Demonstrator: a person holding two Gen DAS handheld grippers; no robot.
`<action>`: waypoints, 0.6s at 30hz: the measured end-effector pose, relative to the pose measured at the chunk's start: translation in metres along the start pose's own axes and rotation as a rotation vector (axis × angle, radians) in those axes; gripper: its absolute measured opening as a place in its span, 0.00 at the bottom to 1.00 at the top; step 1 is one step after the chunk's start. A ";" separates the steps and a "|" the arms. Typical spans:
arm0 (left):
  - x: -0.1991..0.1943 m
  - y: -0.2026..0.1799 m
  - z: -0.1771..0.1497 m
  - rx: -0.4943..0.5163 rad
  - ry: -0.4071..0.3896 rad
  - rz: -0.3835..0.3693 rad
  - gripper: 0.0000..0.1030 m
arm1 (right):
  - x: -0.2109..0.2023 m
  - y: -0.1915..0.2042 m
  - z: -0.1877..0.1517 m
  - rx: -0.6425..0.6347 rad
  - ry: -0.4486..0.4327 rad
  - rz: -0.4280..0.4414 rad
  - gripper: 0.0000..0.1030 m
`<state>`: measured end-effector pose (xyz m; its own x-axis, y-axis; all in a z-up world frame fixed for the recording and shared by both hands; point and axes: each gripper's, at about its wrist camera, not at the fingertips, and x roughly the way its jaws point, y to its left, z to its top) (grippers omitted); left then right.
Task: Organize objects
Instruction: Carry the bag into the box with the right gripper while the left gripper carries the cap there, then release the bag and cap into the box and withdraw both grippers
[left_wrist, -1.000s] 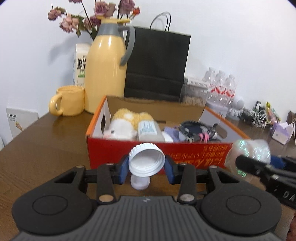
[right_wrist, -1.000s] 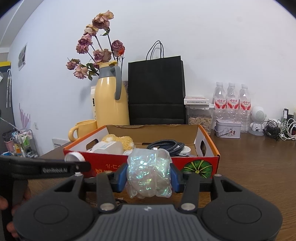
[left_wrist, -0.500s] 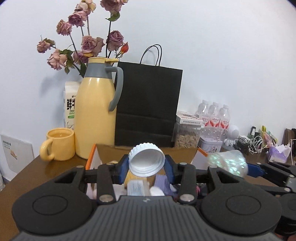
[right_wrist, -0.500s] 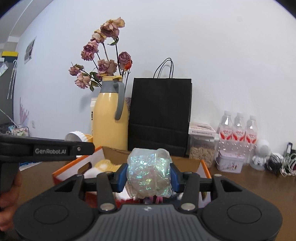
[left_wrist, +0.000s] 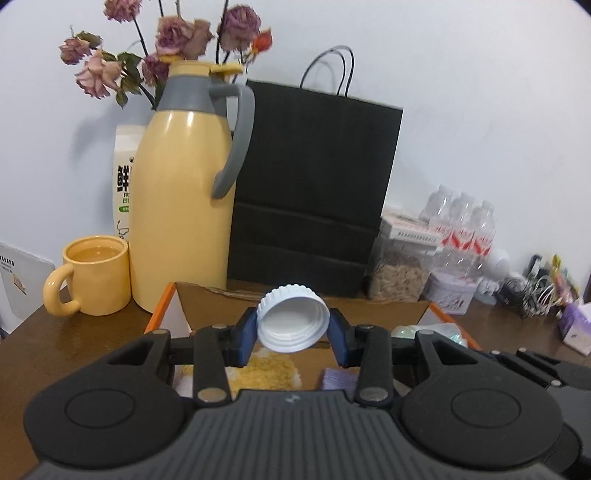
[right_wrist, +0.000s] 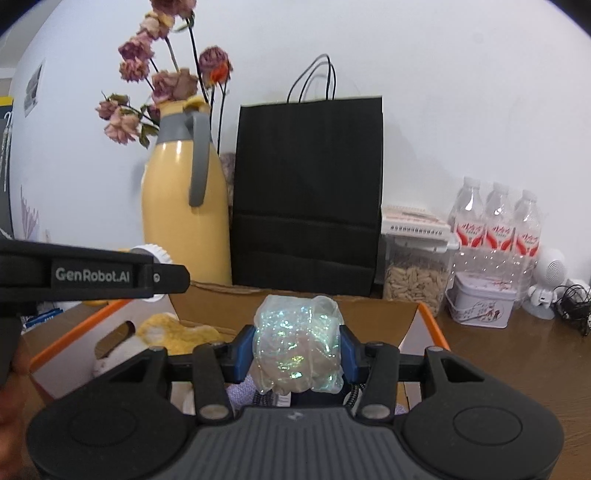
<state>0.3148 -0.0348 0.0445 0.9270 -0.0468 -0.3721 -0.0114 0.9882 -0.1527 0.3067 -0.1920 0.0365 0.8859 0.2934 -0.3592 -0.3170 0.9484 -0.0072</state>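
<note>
Gripped between the blue pads of the left tongs (left_wrist: 293, 334), a white screw cap (left_wrist: 293, 320) is seen tilted, its threaded hollow turned toward the camera, above the open cardboard box (left_wrist: 373, 312). In the right tongs (right_wrist: 297, 350) a crumpled bundle of iridescent film (right_wrist: 297, 345) is still touched by both pads, though the jaws are opening; it too is held over the box. Much of the box's contents is hidden behind the tong bodies: only a patch of yellow plush (right_wrist: 173, 332), a bit of lilac fabric (left_wrist: 336, 378) and a dark coiled cable (right_wrist: 264, 397) can be made out. From the right wrist view the left tongs are cut off at the frame's edge, and most of the cap is masked by them. Behind the box, on the brown desk (left_wrist: 74, 343), stand a yellow mug (left_wrist: 94, 275), a yellow thermos jug (left_wrist: 184, 192) and a black paper bag (left_wrist: 314, 184). Dried roses (left_wrist: 173, 37) rise behind the jug, their vase concealed. A milk carton (left_wrist: 125, 177) is largely hidden by the jug. Further right sit a jar of seeds (right_wrist: 412, 277), water bottles (right_wrist: 496, 221) and a small tin (right_wrist: 480, 304).
</note>
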 end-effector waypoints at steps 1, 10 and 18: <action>0.003 0.000 0.000 0.006 0.006 0.006 0.42 | 0.002 -0.002 -0.001 0.006 0.005 -0.001 0.48; -0.003 -0.003 -0.006 0.050 -0.065 0.068 1.00 | 0.003 -0.013 -0.008 0.046 0.007 -0.058 1.00; -0.014 0.003 -0.003 0.021 -0.077 0.069 1.00 | -0.007 -0.011 -0.008 0.035 0.003 -0.056 1.00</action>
<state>0.3010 -0.0316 0.0466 0.9503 0.0324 -0.3095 -0.0695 0.9915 -0.1098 0.3016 -0.2056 0.0314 0.9009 0.2393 -0.3621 -0.2547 0.9670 0.0055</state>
